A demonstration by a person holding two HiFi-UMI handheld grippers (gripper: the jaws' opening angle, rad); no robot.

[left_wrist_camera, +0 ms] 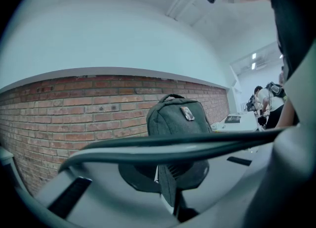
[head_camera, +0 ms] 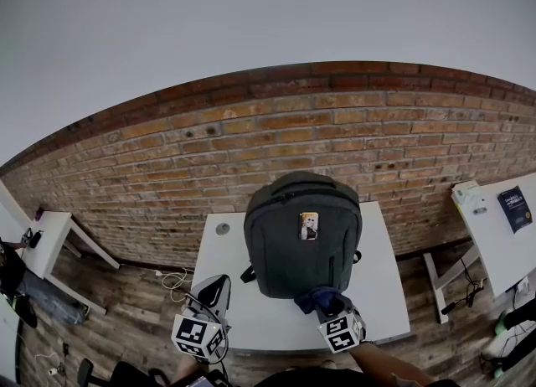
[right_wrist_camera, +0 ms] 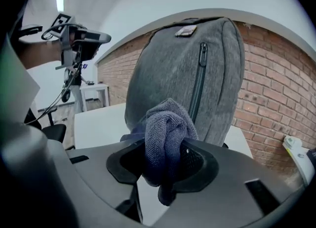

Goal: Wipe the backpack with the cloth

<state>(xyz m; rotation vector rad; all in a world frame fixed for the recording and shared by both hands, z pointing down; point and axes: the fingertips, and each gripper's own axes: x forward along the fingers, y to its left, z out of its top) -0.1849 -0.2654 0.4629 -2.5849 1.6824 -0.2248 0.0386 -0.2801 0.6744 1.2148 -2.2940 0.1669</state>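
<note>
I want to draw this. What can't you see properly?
Back of backpack: head view, it faces the wall.
Picture on badge: head view, too small.
Whether cloth touches backpack: right gripper view, cloth covers the spot.
Bottom of backpack: left gripper view, behind cable and left gripper.

We face a red brick wall (head_camera: pixel 251 142) beneath a plain white upper wall (head_camera: pixel 251 8). A wooden floor (head_camera: pixel 142 310) runs along the brick wall's foot, where three white tables stand: centre table (head_camera: pixel 381 285), left table (head_camera: pixel 54 230), right table (head_camera: pixel 490 243).

Grey backpack (head_camera: pixel 302 234) upright on white table (head_camera: pixel 381 293), cloth (head_camera: pixel 322 299) at its base
</note>
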